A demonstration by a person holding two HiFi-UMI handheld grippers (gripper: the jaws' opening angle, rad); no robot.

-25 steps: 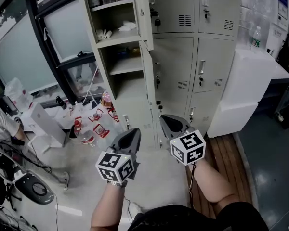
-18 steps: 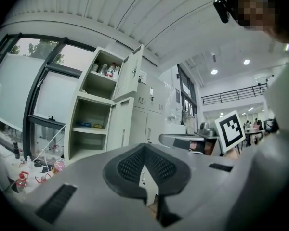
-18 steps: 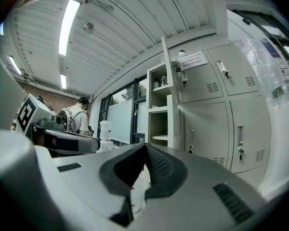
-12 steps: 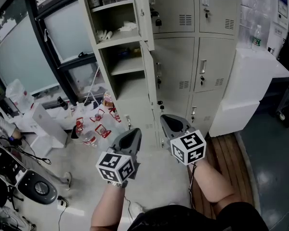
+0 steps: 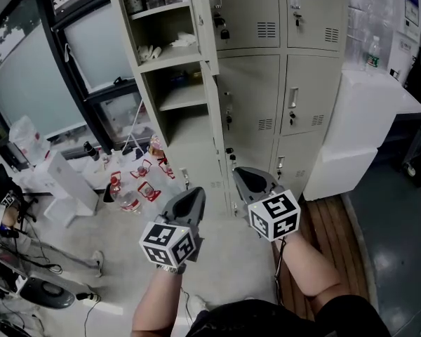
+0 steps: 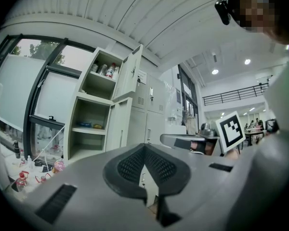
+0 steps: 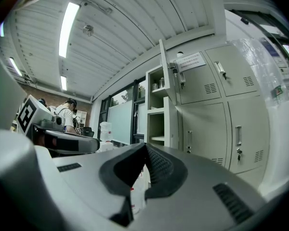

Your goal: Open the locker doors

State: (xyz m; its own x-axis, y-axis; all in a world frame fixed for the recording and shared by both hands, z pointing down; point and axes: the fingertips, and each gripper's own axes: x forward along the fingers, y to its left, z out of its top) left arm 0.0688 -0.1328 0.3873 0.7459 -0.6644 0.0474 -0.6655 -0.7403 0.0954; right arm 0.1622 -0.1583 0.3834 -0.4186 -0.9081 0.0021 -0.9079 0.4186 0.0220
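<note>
The beige lockers (image 5: 266, 83) stand ahead of me. In the left column the upper door (image 5: 209, 20) and the middle door (image 5: 212, 111) hang open, showing shelves (image 5: 170, 55) with small items. The middle and right columns' doors (image 5: 312, 93) are closed, with keys in their locks. My left gripper (image 5: 191, 196) and right gripper (image 5: 250, 178) are held side by side at waist height, short of the lockers, both shut and empty. The left gripper view shows shut jaws (image 6: 145, 146) facing the open compartments (image 6: 91, 124). The right gripper view shows shut jaws (image 7: 145, 146) facing the open upper door (image 7: 164, 76).
Several bottles (image 5: 130, 188) and a white box (image 5: 67, 184) lie on the floor left of the lockers. A white cabinet (image 5: 358, 125) with a bottle (image 5: 372, 51) on top stands at the right. Cables and a black stand base (image 5: 42, 293) sit at the lower left.
Both grippers have stayed where they were, shut. The black stand base at the lower left has slid toward the bottom of the head view.
</note>
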